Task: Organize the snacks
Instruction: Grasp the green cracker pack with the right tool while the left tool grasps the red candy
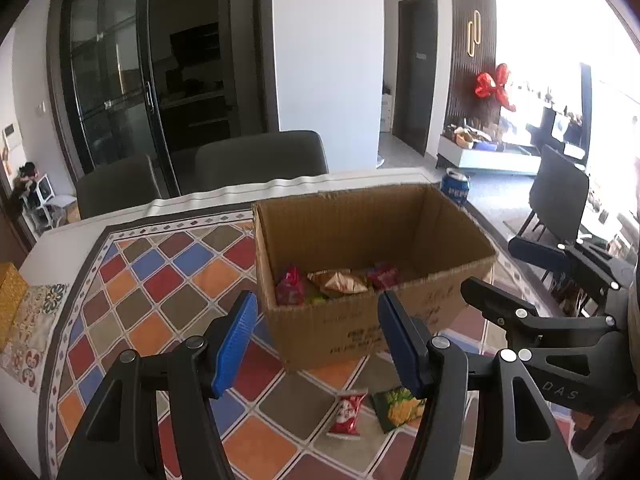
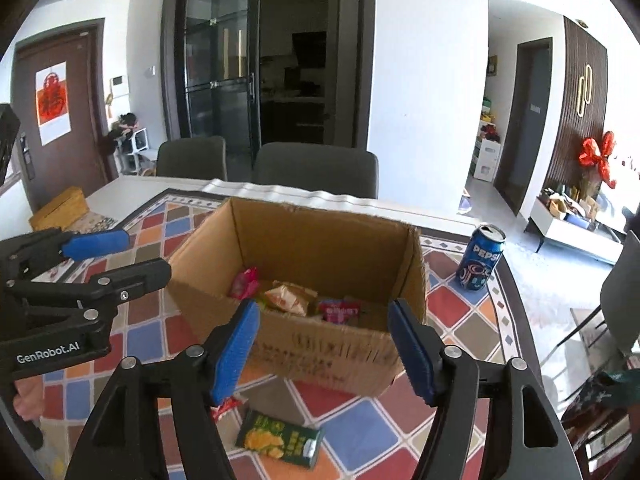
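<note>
The cardboard box (image 1: 372,276) sits open just ahead of both grippers, holding several snack packets (image 1: 338,282). The left gripper (image 1: 318,344) and right gripper (image 2: 324,350) hover with jaws spread, empty. Below them, before the box's near wall, lie a red packet (image 1: 347,414) and a green packet (image 2: 279,437). A Pepsi can (image 2: 480,258) stands right of the box.

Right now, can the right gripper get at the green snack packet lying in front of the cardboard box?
Probably yes: the right gripper is open and empty above the green snack packet, nothing lies over it, and the cardboard box sits behind.
</note>
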Demonstrator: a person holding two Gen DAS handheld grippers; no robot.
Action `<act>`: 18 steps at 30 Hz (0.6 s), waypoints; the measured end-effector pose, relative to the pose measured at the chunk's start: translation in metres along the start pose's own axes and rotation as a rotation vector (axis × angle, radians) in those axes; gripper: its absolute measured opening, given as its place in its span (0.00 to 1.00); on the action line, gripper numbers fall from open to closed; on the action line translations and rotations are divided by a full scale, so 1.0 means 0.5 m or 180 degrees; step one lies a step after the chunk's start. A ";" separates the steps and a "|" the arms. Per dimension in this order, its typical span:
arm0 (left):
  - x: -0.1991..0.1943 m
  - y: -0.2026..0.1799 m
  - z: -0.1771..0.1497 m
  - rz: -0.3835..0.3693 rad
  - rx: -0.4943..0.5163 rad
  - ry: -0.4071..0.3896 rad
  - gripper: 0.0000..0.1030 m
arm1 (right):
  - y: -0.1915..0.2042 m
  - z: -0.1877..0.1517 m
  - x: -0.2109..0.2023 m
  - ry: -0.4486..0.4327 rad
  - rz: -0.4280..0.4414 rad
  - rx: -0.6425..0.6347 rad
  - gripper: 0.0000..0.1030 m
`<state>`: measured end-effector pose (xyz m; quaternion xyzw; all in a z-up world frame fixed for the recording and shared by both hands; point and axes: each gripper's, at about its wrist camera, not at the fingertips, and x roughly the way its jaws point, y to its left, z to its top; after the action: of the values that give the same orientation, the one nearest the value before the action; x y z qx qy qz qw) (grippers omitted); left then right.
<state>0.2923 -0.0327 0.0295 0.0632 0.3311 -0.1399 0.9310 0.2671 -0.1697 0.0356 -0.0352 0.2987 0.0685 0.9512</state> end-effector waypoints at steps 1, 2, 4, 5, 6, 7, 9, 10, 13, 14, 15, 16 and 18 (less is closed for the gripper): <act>0.001 -0.002 -0.008 0.0000 0.0014 0.0018 0.60 | 0.003 -0.009 -0.003 0.0015 -0.0003 -0.0019 0.66; 0.004 -0.003 -0.018 -0.0011 0.0024 0.0051 0.60 | 0.006 -0.014 -0.003 0.0029 -0.0006 -0.0034 0.66; 0.013 -0.006 -0.034 -0.0042 0.0031 0.0128 0.60 | 0.012 -0.028 -0.004 0.0075 -0.0005 -0.0072 0.66; 0.019 -0.008 -0.044 -0.0061 0.0039 0.0172 0.60 | 0.014 -0.036 -0.003 0.0109 -0.0002 -0.0093 0.66; 0.026 -0.011 -0.054 -0.0079 0.0046 0.0216 0.60 | 0.015 -0.043 -0.003 0.0136 0.0003 -0.0114 0.66; 0.032 -0.013 -0.062 -0.0091 0.0057 0.0251 0.60 | 0.016 -0.050 -0.001 0.0166 0.0013 -0.0140 0.66; 0.044 -0.019 -0.080 -0.0100 0.0081 0.0335 0.60 | 0.020 -0.066 0.006 0.0256 0.0047 -0.0217 0.66; 0.051 -0.022 -0.089 -0.0112 0.0100 0.0375 0.60 | 0.020 -0.072 0.010 0.0287 0.0062 -0.0250 0.66; 0.065 -0.030 -0.114 -0.0133 0.0143 0.0471 0.60 | 0.029 -0.094 0.021 0.0416 0.0099 -0.0438 0.66; 0.069 -0.034 -0.123 -0.0143 0.0158 0.0502 0.60 | 0.032 -0.104 0.027 0.0471 0.0127 -0.0521 0.66; 0.075 -0.035 -0.130 -0.0150 0.0171 0.0533 0.60 | 0.035 -0.111 0.032 0.0523 0.0159 -0.0583 0.66; 0.081 -0.036 -0.137 -0.0156 0.0186 0.0566 0.60 | 0.038 -0.117 0.037 0.0565 0.0185 -0.0632 0.66; 0.095 -0.038 -0.152 -0.0165 0.0221 0.0644 0.59 | 0.046 -0.133 0.051 0.0672 0.0262 -0.0789 0.66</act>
<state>0.2764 -0.0452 -0.0601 0.1007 0.4199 -0.1682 0.8862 0.2467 -0.1512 -0.0342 -0.1469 0.3874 0.1396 0.8993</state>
